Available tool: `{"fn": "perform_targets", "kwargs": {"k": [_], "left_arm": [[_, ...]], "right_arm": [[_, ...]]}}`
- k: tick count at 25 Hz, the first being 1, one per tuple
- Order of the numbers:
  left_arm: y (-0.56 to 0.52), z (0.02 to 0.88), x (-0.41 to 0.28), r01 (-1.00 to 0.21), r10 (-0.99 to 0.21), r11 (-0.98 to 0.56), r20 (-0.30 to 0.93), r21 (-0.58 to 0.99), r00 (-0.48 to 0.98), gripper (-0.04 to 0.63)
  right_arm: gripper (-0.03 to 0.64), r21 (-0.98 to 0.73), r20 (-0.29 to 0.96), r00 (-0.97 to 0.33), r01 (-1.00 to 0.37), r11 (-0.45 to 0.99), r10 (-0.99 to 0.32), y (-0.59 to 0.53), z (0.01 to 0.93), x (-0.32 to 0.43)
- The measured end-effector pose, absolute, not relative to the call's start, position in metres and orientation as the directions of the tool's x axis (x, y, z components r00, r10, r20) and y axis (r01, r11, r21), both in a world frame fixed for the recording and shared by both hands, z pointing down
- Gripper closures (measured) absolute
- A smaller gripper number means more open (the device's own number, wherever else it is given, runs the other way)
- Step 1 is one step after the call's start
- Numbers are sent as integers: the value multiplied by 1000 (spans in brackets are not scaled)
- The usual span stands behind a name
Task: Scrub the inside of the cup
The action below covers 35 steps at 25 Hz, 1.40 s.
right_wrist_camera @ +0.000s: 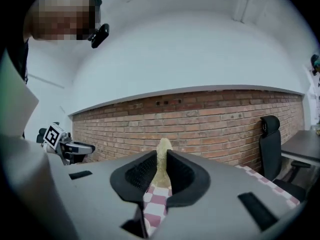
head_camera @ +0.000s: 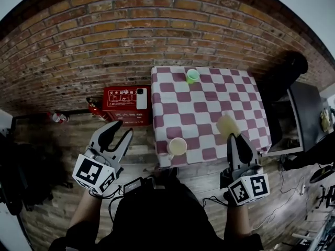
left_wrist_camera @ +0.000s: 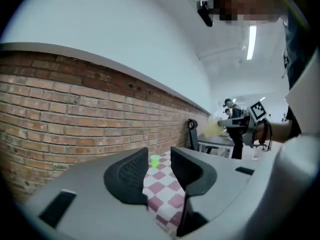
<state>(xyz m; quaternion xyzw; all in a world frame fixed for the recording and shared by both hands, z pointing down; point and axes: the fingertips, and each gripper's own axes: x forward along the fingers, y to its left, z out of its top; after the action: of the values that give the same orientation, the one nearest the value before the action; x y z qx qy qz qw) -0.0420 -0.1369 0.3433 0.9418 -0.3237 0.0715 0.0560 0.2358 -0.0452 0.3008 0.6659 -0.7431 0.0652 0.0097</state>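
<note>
A cream cup point(head_camera: 177, 147) stands near the front edge of the checkered table point(head_camera: 209, 114). A small green cup point(head_camera: 192, 76) stands at the far edge and shows between the left jaws as the green cup point(left_wrist_camera: 154, 160). My right gripper point(head_camera: 234, 136) is shut on a pale yellow sponge point(head_camera: 227, 125), held above the table's front right part; in the right gripper view the sponge point(right_wrist_camera: 162, 164) is pinched between the pads. My left gripper point(head_camera: 116, 132) is open and holds nothing, off the table's left side over the floor.
A red box point(head_camera: 125, 104) with a white phone point(head_camera: 141, 98) on it sits left of the table. A black office chair point(head_camera: 285, 69) and a dark desk point(head_camera: 309, 116) stand to the right. A brick wall point(head_camera: 104, 35) runs behind.
</note>
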Motion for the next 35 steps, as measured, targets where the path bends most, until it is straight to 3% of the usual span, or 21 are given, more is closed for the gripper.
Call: {"fn": "perform_targets", "kwargs": {"k": [10,35], "left_arm": [[-79,330,6,-480,-465,-870,132,111,875,448],[-81,324,2,-487,-477,-869,107,90,872,449]], "right_arm": [[546,-28,32,-182,-983,182,-983,-41,286,198],[546,-31,-7,-201,-979,202,-979,-35,272,194]]}}
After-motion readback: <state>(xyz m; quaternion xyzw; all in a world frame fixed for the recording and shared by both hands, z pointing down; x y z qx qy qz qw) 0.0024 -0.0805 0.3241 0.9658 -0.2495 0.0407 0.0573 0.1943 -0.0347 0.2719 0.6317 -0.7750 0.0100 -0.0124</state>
